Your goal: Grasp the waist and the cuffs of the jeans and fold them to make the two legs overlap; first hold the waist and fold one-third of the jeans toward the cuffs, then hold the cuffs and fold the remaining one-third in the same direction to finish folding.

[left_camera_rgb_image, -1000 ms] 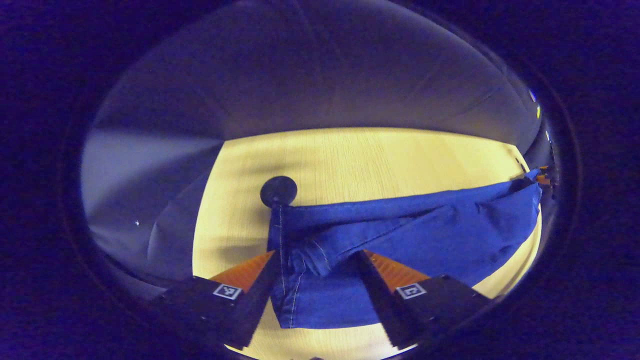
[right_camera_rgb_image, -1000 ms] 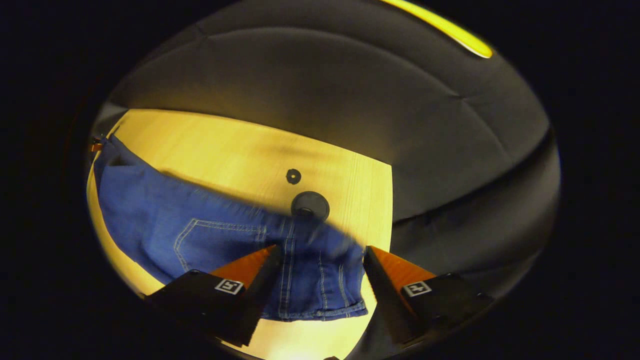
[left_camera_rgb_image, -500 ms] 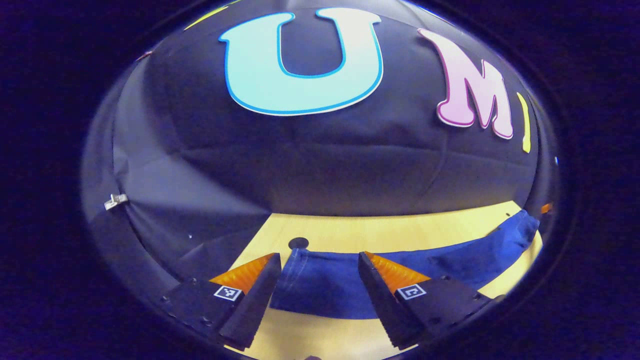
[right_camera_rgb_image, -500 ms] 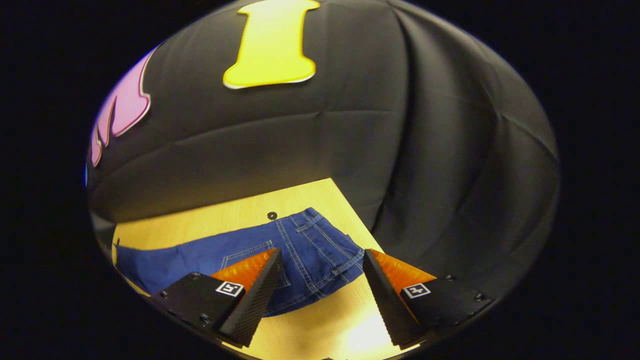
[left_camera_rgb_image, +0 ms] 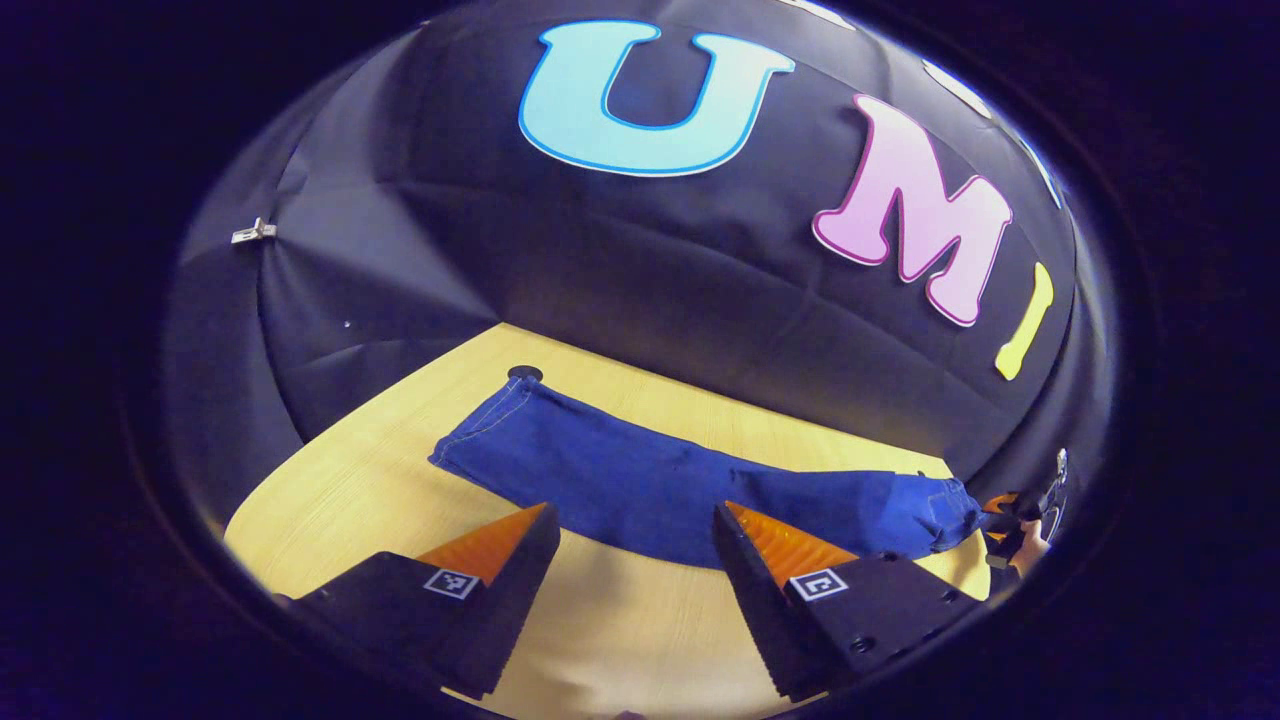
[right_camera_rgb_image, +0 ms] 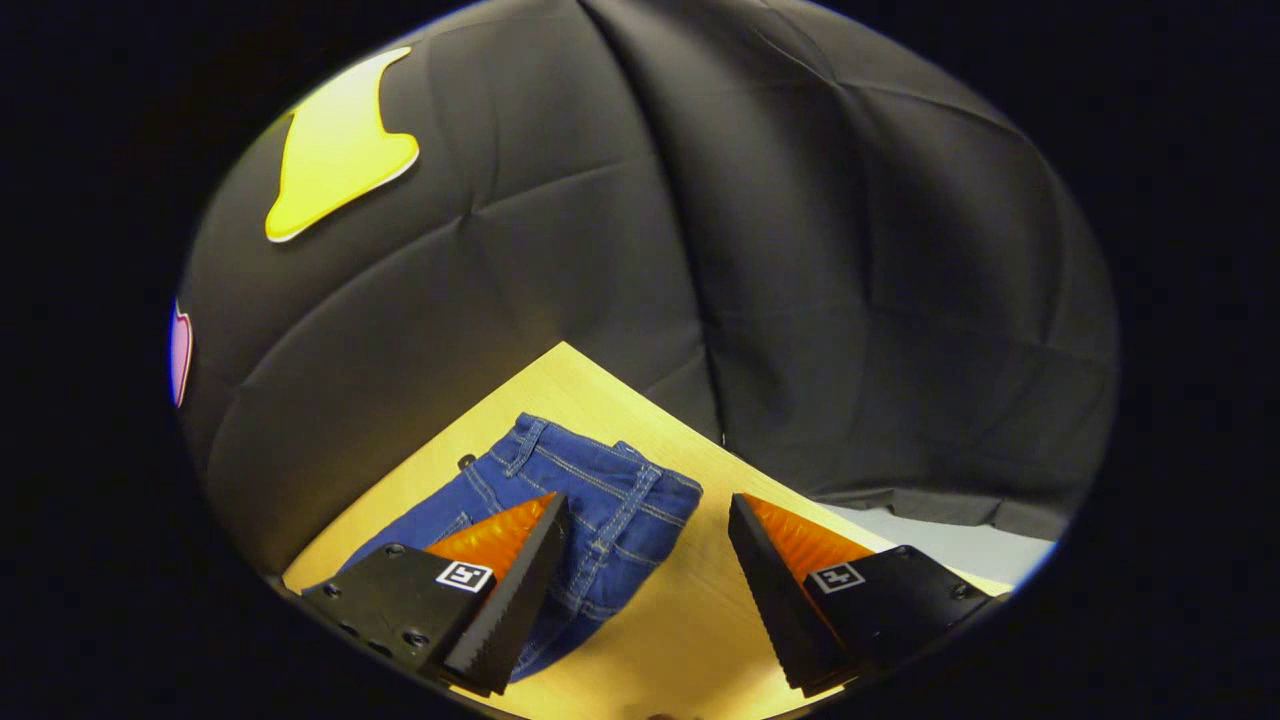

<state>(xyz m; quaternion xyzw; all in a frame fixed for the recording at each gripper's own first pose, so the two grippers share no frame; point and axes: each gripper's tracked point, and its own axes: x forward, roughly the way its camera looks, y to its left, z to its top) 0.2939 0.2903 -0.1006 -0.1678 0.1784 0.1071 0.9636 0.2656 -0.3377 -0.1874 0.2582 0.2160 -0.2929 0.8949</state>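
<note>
Blue jeans lie flat on the wooden table as one long strip, one leg on top of the other. In the left gripper view the cuffs are at the left and the waist at the far right. My left gripper hovers open over the near edge of the legs, holding nothing. In the right gripper view the waist with its stitched seams lies just ahead. My right gripper is open above it, and also shows small beyond the waist.
A small black disc sits on the table by the cuffs, and a small black dot by the waist. The table's far edge meets the black cloth wall. Its right corner is close to the waist.
Both grippers have drawn back and risen from close over the jeans. The jeans, bunched between the fingers a second ago, now lie flat and farther ahead.
</note>
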